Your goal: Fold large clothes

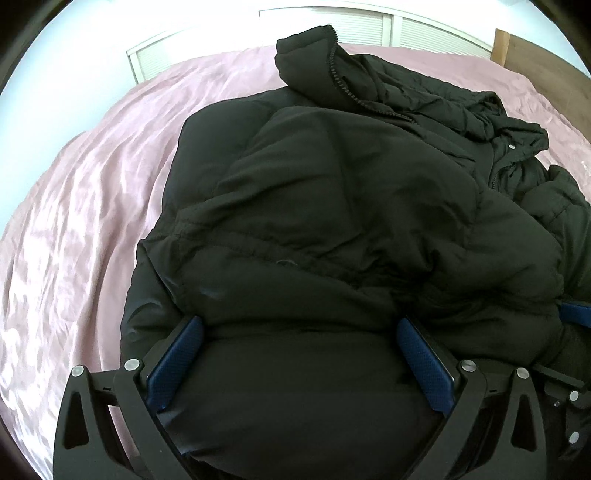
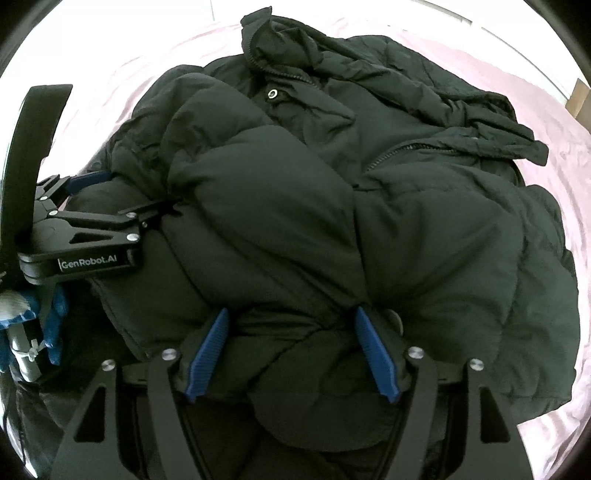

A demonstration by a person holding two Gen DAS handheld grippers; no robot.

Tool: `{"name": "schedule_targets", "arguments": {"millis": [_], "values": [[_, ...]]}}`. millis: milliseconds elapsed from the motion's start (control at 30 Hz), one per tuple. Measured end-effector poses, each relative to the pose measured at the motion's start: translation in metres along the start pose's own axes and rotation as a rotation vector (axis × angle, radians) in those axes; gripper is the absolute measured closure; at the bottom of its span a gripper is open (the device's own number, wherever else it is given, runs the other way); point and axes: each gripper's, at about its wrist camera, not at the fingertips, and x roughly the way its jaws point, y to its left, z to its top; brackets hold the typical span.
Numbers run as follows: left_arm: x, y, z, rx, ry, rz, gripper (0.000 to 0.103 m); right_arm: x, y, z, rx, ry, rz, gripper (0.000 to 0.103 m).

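here the bed (image 1: 74, 192), under a pink sheet, carries the black puffer jacket (image 1: 314, 221) heaped across its middle. the fold seems half done: both hand-held grippers pinch thick padding at the near edge, left hand-held gripper (image 1: 299, 354), right hand-held gripper (image 2: 291, 350). next, i judge, lay this bundle forward. only the right view shows the snap button (image 2: 273, 94).

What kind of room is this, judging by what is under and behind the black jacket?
Most likely a bedroom. The black puffer jacket lies on a wide surface covered by a wrinkled pink sheet, which looks like a bed, with a white louvred door behind it.
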Motion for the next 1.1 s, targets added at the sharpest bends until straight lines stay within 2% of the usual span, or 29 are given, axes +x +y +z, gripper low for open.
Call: {"name": "schedule_targets", "arguments": {"millis": [367, 1100], "values": [[0.001, 0.0, -0.001, -0.007, 0.008, -0.003, 0.001, 0.004, 0.004, 0.005, -0.008, 0.005, -0.027, 0.03], [0.002, 0.0, 0.0, -0.015, 0.016, 0.004, 0.001, -0.01, -0.005, 0.0, -0.063, -0.004, 0.066, 0.029]]}}
